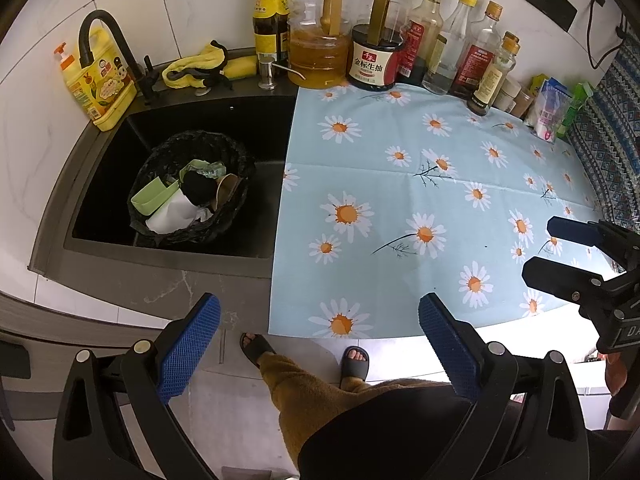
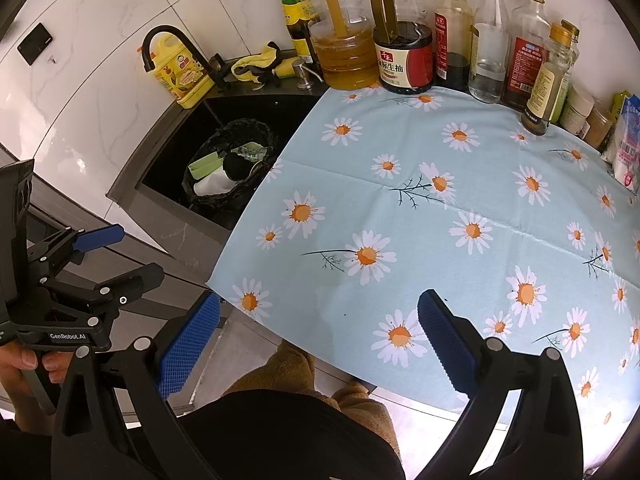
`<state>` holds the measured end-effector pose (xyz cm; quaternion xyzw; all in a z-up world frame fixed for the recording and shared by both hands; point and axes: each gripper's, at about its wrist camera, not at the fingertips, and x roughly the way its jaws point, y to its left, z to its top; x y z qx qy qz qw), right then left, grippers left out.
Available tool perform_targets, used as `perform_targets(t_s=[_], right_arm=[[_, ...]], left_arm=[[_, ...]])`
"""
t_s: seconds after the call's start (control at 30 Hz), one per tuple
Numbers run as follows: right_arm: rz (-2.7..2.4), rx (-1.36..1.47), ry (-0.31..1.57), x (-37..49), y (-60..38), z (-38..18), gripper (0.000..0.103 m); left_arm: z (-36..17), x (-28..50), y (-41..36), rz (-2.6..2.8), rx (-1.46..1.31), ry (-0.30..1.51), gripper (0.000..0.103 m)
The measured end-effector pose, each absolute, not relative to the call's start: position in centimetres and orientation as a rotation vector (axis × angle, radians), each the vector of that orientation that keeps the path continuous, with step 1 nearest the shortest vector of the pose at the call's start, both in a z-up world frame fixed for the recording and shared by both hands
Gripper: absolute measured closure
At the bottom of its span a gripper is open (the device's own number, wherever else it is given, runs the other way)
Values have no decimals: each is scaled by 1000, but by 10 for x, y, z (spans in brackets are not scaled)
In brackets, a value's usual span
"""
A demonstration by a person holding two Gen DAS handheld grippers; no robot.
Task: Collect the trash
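Trash (image 1: 176,200) (in sink bin) lies well beyond both empty, wide-open grippers.

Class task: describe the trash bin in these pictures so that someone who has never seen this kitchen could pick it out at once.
Find the dark sink left of the daisy-print cloth. Inside it stands a round black-bagged bin, the only container there, holding a green box and white paper.

Bright even indoor light, glare on wall tiles (image 2: 100,92) (glossy), sharp focus — heavy fisheye bending, dark corners
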<state>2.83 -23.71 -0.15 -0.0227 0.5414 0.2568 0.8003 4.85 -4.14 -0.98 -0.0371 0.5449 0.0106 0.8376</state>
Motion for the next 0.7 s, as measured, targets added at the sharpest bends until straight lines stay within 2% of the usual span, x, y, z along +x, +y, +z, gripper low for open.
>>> perform_targets(t_s=[0.7], right_arm=[[558, -54, 1167, 30, -236, -4, 5]], left_arm=[[-9, 51, -49, 24, -61, 1163, 7]])
